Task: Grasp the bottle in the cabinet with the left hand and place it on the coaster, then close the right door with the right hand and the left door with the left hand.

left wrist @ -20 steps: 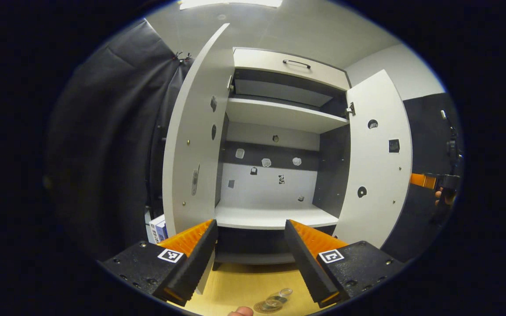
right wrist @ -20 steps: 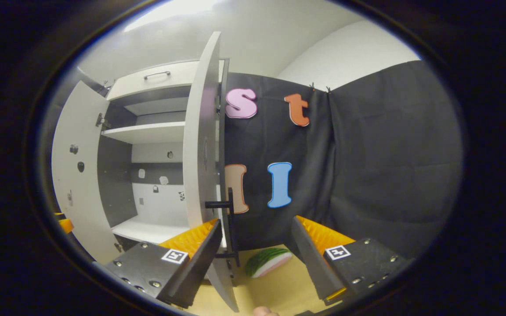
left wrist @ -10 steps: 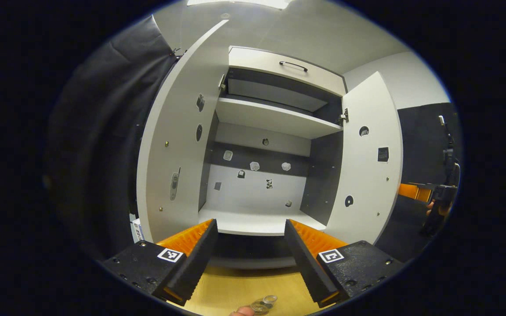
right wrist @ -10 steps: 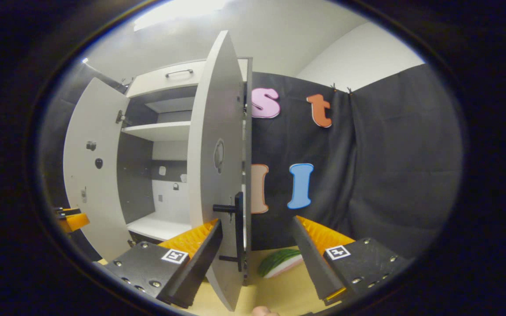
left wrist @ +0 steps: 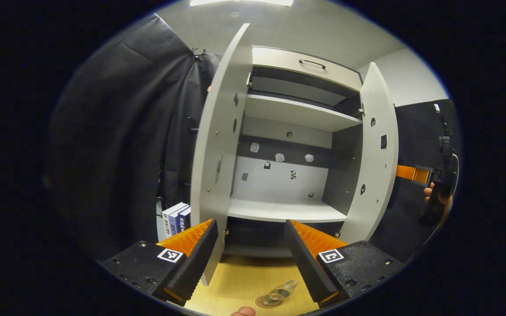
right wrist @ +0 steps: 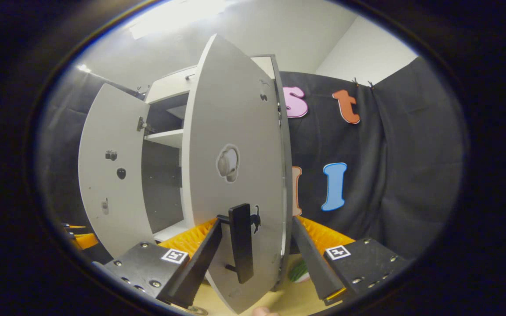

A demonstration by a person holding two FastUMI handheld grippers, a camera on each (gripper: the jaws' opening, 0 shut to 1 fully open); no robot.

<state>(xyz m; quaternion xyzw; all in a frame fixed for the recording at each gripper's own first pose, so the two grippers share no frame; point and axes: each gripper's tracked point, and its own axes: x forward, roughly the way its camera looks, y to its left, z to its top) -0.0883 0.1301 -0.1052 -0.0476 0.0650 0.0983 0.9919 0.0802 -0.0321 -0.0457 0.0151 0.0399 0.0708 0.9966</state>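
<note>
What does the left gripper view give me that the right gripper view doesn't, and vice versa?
Left gripper view: the clear plastic bottle on the round coaster, blue-and-white books, the cabinet's lower shelf. Right gripper view: the right door's black bar handle between the fingers of the open right hand-held gripper. Both: the white cabinet, doors not yet closed.

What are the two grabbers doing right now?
Left gripper: open, holding nothing.
Right gripper: open, around the black bar handle of the white cabinet door.
</note>
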